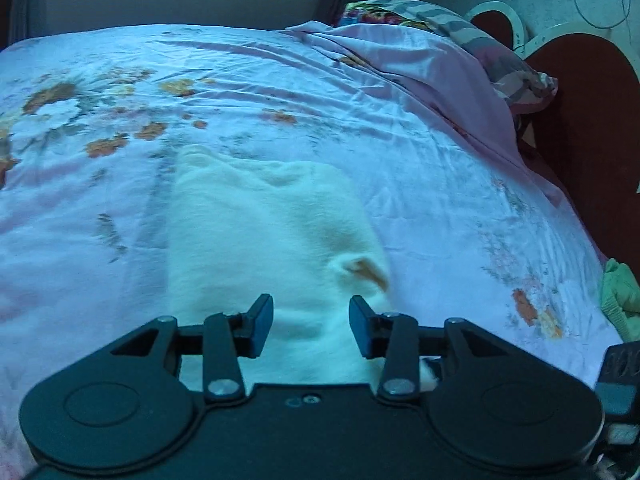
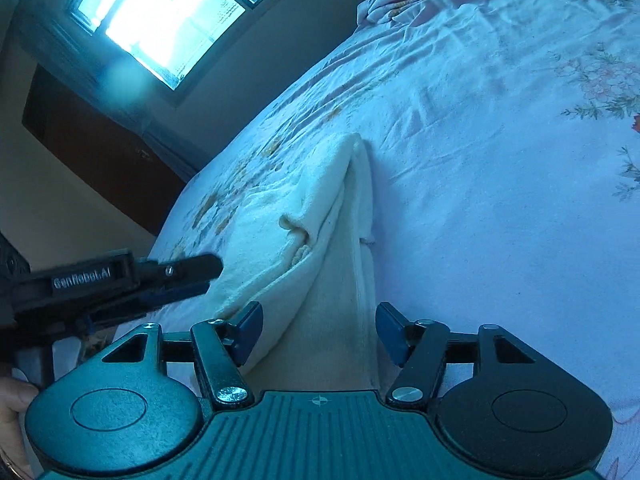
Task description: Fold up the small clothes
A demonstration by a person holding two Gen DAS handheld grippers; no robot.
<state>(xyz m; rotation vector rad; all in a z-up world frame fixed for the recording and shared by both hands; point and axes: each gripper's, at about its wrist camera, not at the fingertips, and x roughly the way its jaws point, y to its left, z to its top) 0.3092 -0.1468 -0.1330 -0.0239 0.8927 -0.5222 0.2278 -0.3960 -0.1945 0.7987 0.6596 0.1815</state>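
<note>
A small white fleecy garment point(image 1: 264, 232) lies folded on the floral bedsheet point(image 1: 440, 184), with a small tan patch near its right edge. My left gripper point(image 1: 311, 326) is open and empty, just above the garment's near end. In the right wrist view the same garment point(image 2: 304, 216) shows stacked folded layers. My right gripper point(image 2: 319, 332) is open and empty over the garment's near edge. The left gripper point(image 2: 200, 276) appears there from the side, above the garment's left part.
A pile of pink and striped bedding point(image 1: 452, 44) lies at the bed's far right. A red headboard point(image 1: 592, 120) stands on the right. A green cloth point(image 1: 622, 300) sits at the right edge. A bright window point(image 2: 160, 12) and dark cabinet point(image 2: 92, 152) are beyond the bed.
</note>
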